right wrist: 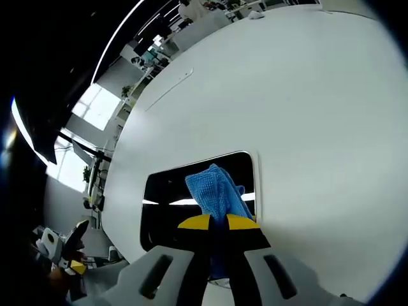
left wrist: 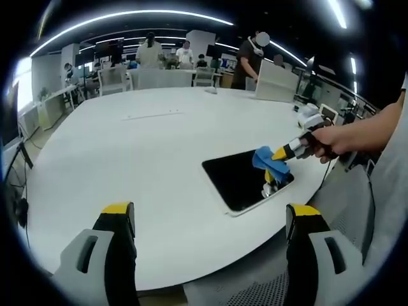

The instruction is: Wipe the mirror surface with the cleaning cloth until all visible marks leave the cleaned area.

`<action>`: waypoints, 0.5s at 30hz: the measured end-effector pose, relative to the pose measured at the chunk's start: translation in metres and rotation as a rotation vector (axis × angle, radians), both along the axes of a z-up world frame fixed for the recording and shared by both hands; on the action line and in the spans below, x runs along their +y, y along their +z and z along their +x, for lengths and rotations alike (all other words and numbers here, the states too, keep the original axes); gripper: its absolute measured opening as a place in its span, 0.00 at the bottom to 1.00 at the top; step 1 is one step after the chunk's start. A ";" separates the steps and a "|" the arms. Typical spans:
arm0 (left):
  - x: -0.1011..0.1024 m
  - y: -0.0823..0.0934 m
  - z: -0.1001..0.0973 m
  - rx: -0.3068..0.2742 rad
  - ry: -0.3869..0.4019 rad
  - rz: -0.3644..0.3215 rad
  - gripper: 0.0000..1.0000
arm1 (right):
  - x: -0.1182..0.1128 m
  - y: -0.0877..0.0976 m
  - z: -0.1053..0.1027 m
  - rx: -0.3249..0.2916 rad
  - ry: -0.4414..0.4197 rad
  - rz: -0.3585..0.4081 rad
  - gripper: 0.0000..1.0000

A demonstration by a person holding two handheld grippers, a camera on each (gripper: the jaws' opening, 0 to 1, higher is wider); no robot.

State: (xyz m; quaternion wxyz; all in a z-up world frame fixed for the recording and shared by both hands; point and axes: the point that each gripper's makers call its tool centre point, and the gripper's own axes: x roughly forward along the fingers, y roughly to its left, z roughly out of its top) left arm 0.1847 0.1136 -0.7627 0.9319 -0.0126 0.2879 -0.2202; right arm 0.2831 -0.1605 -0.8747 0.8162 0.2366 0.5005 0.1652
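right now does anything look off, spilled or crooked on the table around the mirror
Nothing stands out. The mirror lies flat on the white table, near its edge. The right gripper is shut on the blue cloth, which rests on the glass. The left gripper hangs open, off the table. No spill or damage shows.

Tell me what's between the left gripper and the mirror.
Bare white table: in the left gripper view nothing lies between the left gripper and the mirror.

Mirror (left wrist: 245,180) lies flat on the table (left wrist: 140,166) near its edge, cloth (left wrist: 266,159) on top of it, people and chairs beyond the far side
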 end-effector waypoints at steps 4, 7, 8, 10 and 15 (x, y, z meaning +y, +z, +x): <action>0.001 -0.001 0.002 0.000 -0.008 -0.003 0.99 | 0.002 0.000 0.001 0.000 0.000 -0.008 0.02; 0.001 -0.001 0.003 -0.004 -0.024 -0.002 0.99 | 0.002 -0.001 0.001 -0.001 -0.006 -0.013 0.02; 0.002 -0.001 0.004 -0.004 -0.024 -0.002 0.99 | 0.002 -0.001 0.001 -0.002 -0.008 -0.015 0.02; 0.002 0.002 0.003 -0.008 -0.022 -0.008 0.99 | 0.002 0.000 0.001 -0.005 -0.007 -0.021 0.02; 0.006 0.000 0.005 -0.006 -0.028 -0.010 0.99 | 0.002 -0.001 0.001 -0.010 -0.015 -0.021 0.02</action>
